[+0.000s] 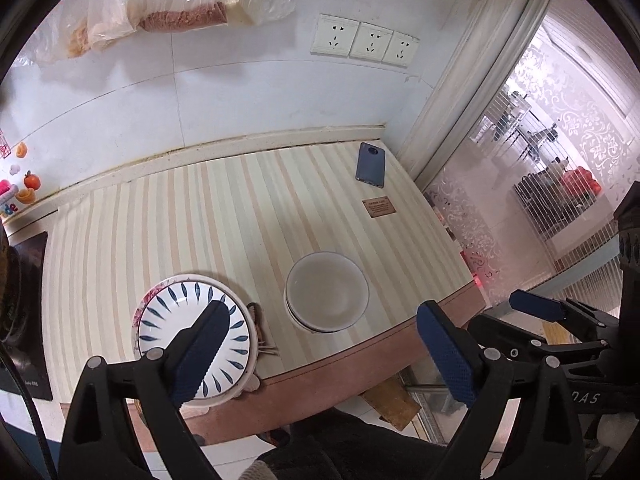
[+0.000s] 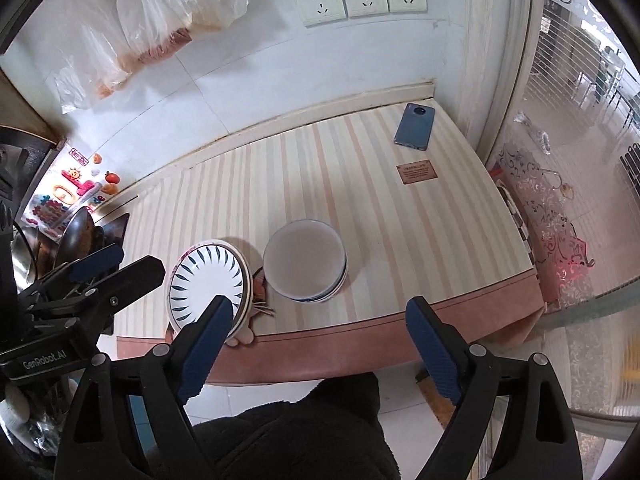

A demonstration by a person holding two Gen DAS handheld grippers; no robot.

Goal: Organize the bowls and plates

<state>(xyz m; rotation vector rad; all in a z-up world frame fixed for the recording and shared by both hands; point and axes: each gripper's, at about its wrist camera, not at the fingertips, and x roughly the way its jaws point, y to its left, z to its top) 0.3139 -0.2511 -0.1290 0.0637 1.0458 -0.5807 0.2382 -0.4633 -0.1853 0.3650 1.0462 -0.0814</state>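
Left wrist view: the left gripper is hanging above the near edge of the table, its jaws standing wide apart and gripping nothing. Its left finger is showing in front of the plates, a stack whose top plate is carrying dark blue leaf marks round its rim, with a flowered plate peeking out beneath. Whether the finger is touching the stack or only passing above it, I cannot tell. Just to the right of the plates the bowls are sitting nested, plain and pale inside, near the table's front edge. A phone is lying at the far right corner, well apart from the dishes, with a small brown label just in front of it. Three sockets are showing on the wall, and bags are hanging up at the left. The right gripper is appearing at the right edge, off the table, its jaws apart and empty.

Right wrist view: the right gripper is hovering over the front edge of the table, jaws spread wide, nothing between them. The plates are lying near the front left corner and the bowls are sitting just beside them to the right. The phone is resting at the far right. The left gripper is showing at the left, beside the plates, its jaws open and holding nothing
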